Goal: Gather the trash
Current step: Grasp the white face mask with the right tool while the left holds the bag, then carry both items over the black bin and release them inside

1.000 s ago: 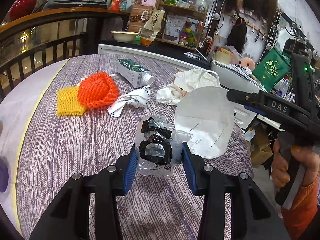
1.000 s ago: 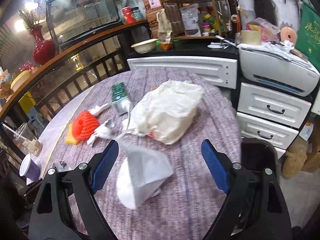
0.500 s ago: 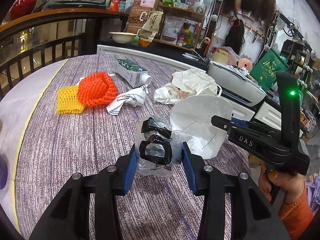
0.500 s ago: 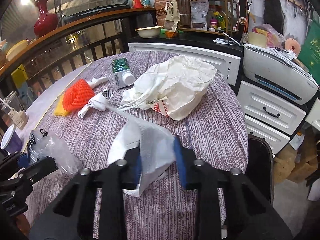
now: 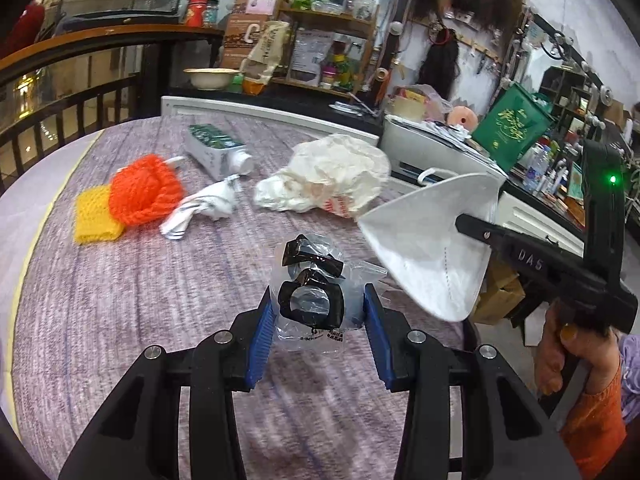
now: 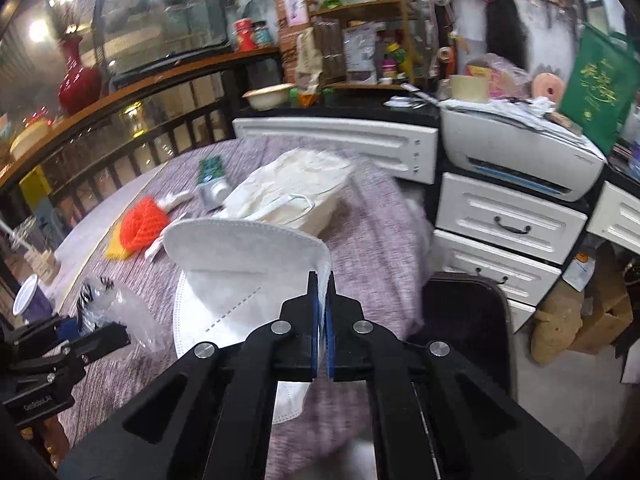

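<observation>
Beside table: black bin [image 6: 464,320], right view only; right gripper [image 6: 322,304] clamps mask [image 6: 240,248].

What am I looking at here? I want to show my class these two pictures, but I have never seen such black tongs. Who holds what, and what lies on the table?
No robot: a person holds a two-finger gripper in each hand, each carrying a forward-looking camera. One picture is from the left gripper, clamped on a crumpled clear plastic wrapper with black bits. The other is from the right gripper, shut on a white folded face mask. On the purple round table lie an orange foam net, a yellow foam net, a green-and-white carton and a crumpled white plastic bag.
</observation>
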### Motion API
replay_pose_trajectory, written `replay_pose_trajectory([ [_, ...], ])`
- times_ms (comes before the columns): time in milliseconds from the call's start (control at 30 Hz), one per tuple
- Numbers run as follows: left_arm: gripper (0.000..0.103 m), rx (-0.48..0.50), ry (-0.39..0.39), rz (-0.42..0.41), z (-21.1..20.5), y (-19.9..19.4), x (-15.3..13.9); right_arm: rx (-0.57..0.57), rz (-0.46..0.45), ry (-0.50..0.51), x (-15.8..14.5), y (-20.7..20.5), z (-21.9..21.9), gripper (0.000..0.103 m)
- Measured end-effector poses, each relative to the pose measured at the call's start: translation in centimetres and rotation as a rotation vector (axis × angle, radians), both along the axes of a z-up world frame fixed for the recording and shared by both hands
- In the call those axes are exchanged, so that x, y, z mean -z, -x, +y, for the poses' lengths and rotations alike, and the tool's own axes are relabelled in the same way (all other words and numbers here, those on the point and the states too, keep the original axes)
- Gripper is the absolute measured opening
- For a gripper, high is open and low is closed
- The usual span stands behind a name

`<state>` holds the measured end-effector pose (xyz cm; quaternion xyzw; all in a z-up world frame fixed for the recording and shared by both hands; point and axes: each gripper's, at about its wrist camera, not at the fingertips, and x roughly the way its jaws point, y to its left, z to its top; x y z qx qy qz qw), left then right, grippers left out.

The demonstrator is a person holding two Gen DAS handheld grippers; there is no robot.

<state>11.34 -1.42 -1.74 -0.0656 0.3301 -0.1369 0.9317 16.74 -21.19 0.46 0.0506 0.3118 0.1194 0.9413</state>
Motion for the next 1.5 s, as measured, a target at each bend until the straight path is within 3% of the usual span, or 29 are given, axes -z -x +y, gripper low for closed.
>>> replay_pose_trajectory([
  [167, 0.042, 0.097, -0.015, -0.022, -3.9, -0.5, -0.6, 0.143, -0.018, 0.002, -0.6, 0.3, -5.8, 0.003],
  [367, 0.042, 0.213, -0.022, -0.034, -8.8, -1.3, -0.9, 0.299, 0.031, -0.011, 0.9, -0.3, -12.2, 0.003],
  [600, 0.042, 0.310, -0.014, -0.014, -13.1, -1.9, -0.3, 0.374, 0.183, -0.007, 6.3, -3.2, -16.4, 0.003],
  [867, 0.042, 0.366, -0.031, 0.040, -15.7, -2.3, 1.3, 0.338, 0.379, -0.019, 14.5, -6.8, -16.0, 0.004],
  [933, 0.042, 0.374, -0.040, 0.049, -16.2, -2.4, 1.7, 0.319, 0.425, -0.009, 16.1, -7.5, -15.7, 0.008],
  [967, 0.042, 0.377, -0.042, 0.053, -16.3, -2.5, 1.8, 0.310, 0.453, -0.003, 16.9, -7.9, -15.6, 0.015],
  [1067, 0.042, 0.391, -0.054, 0.066, -16.8, -2.6, 2.3, 0.300, 0.497, -0.006, 18.6, -8.0, -15.7, 0.049],
  [1100, 0.042, 0.395, -0.058, 0.069, -16.9, -2.5, 2.4, 0.303, 0.493, -0.006, 18.7, -7.8, -15.9, 0.055],
  [1500, 0.042, 0.456, -0.097, 0.120, -21.2, -4.2, 4.7, 0.465, 0.380, -0.092, 14.7, -1.9, -22.0, 0.055],
])
